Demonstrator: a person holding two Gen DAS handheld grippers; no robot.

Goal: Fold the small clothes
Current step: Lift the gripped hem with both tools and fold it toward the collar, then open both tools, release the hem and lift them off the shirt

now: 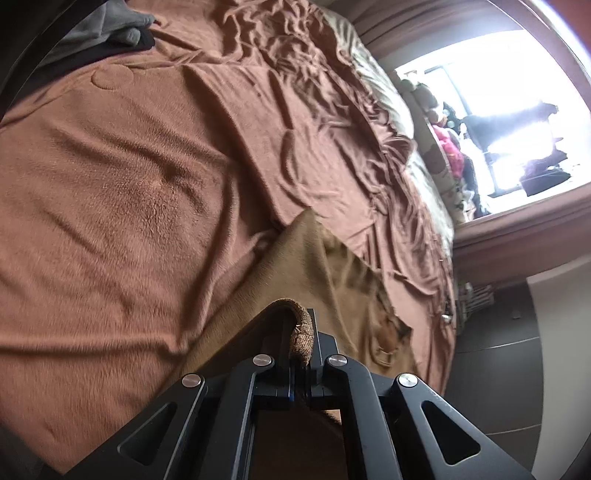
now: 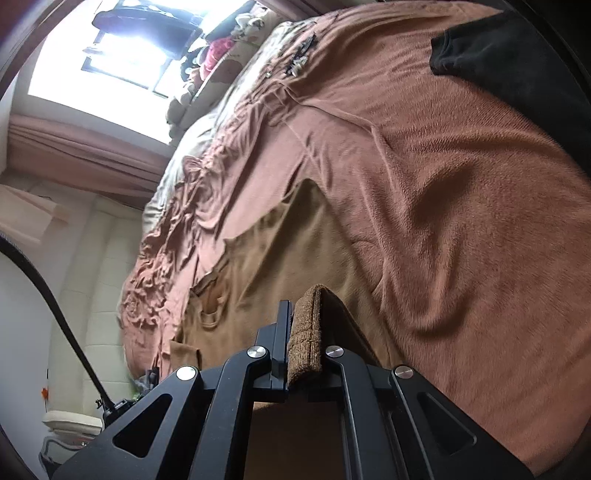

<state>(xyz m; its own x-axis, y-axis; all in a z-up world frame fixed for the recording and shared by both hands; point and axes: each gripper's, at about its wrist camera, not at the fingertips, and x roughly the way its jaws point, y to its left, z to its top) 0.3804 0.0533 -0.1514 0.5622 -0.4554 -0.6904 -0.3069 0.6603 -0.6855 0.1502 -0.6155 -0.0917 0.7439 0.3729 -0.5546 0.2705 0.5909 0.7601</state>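
Note:
A tan garment (image 1: 317, 273) lies spread on the brown fleece blanket (image 1: 129, 166) of a bed. My left gripper (image 1: 301, 332) is shut on the garment's ribbed hem (image 1: 303, 332), which curls up between the fingers. In the right wrist view the same tan garment (image 2: 280, 258) stretches away toward the bed's edge, with a small pocket or label area (image 2: 210, 314) near that edge. My right gripper (image 2: 304, 328) is shut on another part of the ribbed hem (image 2: 306, 332). Both grippers hold the hem just above the blanket.
Grey and black clothes (image 1: 99, 33) lie at the far left corner of the bed. A black garment (image 2: 498, 51) lies at the top right of the right wrist view. A bright window (image 1: 498, 110) and cluttered sill lie beyond the bed; dark floor (image 1: 491, 369) borders its edge.

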